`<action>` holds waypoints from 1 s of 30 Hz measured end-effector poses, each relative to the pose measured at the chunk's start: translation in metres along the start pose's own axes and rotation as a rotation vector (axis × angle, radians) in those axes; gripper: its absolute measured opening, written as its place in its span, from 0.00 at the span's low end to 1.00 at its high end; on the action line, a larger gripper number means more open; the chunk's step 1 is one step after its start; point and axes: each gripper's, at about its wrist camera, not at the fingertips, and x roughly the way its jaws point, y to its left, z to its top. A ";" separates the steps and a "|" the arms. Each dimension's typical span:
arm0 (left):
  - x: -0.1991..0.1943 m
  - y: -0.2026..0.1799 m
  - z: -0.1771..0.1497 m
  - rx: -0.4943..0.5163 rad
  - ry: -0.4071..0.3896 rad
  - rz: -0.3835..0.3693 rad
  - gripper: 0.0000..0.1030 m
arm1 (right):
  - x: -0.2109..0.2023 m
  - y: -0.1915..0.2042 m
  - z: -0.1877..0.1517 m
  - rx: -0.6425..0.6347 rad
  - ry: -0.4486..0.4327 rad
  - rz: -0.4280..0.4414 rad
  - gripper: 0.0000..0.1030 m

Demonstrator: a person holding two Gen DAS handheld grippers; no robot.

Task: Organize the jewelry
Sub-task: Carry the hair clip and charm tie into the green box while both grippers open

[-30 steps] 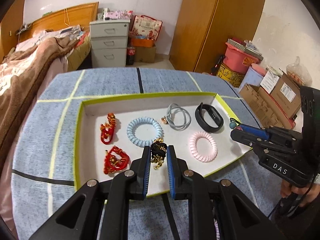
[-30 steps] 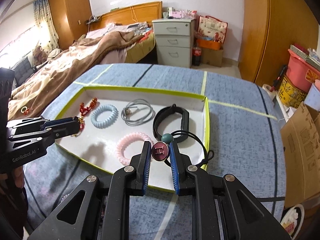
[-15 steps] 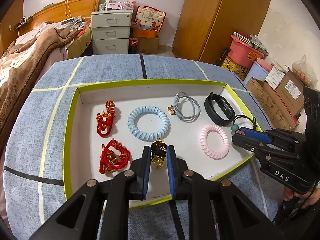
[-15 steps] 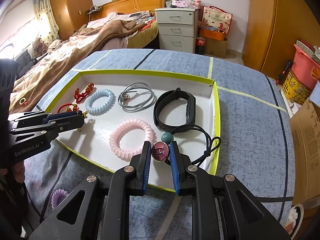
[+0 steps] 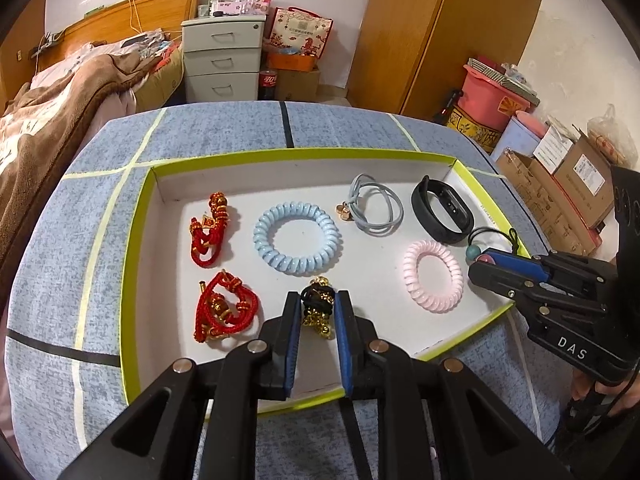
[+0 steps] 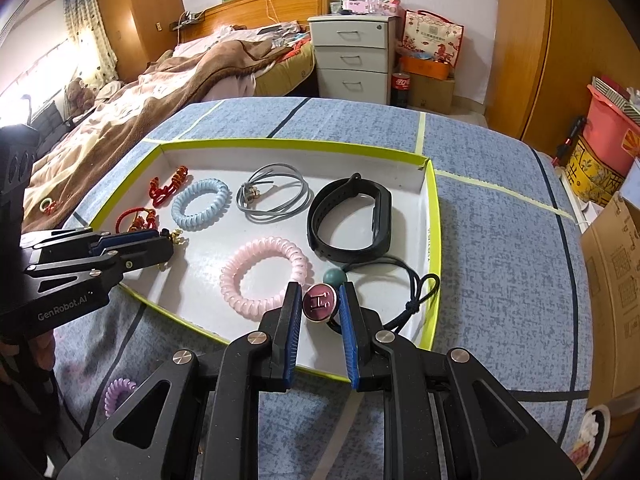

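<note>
A shallow white tray with a yellow-green rim point(image 5: 280, 155) point(image 6: 280, 145) lies on the blue table. My left gripper point(image 5: 318, 306) is shut on a black-and-gold beaded bracelet point(image 5: 318, 312), low over the tray's front middle. My right gripper point(image 6: 320, 304) is shut on a black hair tie with a maroon H button point(image 6: 319, 302) and a teal bead point(image 6: 335, 277), over the tray's front right corner. In the tray lie two red cord bracelets point(image 5: 210, 230) point(image 5: 224, 312), a blue coil tie point(image 5: 297, 238), a grey hair tie point(image 5: 376, 210), a black wristband point(image 5: 442, 210) and a pink coil tie point(image 5: 433, 276).
A purple coil tie point(image 6: 118, 394) lies on the table outside the tray's front left. A bed point(image 6: 168, 80) stands to the left, white drawers point(image 6: 350, 60) behind, cardboard boxes point(image 5: 560, 196) to the right of the table.
Both grippers have moved forward and lower over the tray, each still holding its piece. The tray looks nearer in both views.
</note>
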 end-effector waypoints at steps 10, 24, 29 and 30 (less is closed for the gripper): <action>-0.007 0.000 -0.001 -0.002 -0.017 -0.017 0.31 | -0.004 -0.003 -0.002 0.020 -0.006 -0.011 0.25; -0.033 -0.005 -0.009 0.003 -0.065 -0.007 0.47 | -0.029 0.003 -0.007 0.043 -0.060 0.001 0.27; -0.046 -0.008 -0.018 0.004 -0.084 -0.009 0.48 | -0.044 0.010 -0.014 0.051 -0.086 0.011 0.28; -0.050 -0.008 -0.021 0.004 -0.091 -0.009 0.49 | -0.046 0.011 -0.015 0.053 -0.090 0.013 0.28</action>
